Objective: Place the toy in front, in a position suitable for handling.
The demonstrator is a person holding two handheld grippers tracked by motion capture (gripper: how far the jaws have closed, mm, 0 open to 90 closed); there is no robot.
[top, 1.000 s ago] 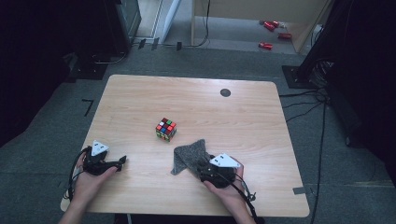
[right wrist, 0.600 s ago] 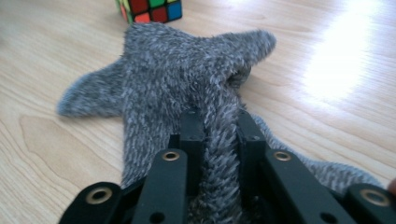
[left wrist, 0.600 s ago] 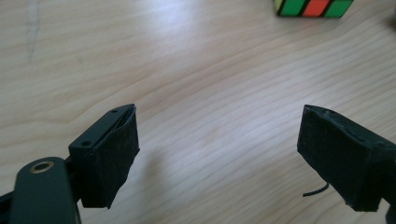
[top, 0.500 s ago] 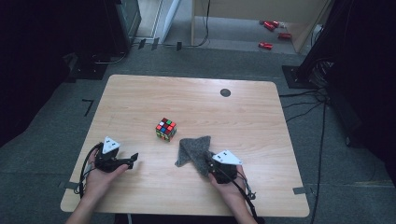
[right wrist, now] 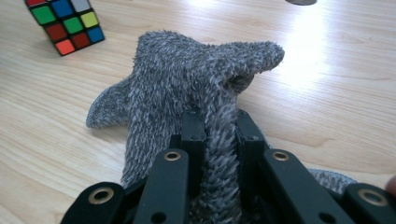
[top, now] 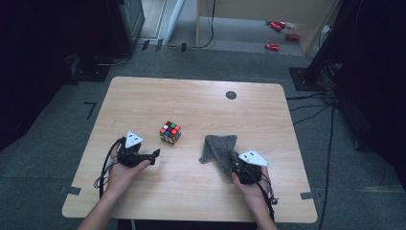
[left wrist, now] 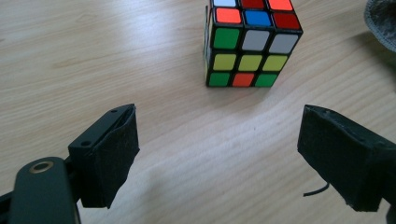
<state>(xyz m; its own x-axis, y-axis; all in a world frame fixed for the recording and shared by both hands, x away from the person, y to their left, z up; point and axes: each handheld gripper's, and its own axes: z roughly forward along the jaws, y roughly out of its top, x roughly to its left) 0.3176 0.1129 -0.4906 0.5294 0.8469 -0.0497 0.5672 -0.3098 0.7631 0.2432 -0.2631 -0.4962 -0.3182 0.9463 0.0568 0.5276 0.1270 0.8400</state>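
Two hand-held grippers are shown over a wooden table. A fold of the grey cloth is clamped between the closed jaws of the right gripper; the rest of the cloth is spread on the table toward 11 o'clock from that gripper. The left gripper is held with its jaws spread wide and nothing between them. The puzzle cube is seen standing on the table just beyond those jaws, at about 1 o'clock, untouched, and at 10 o'clock from the cloth.
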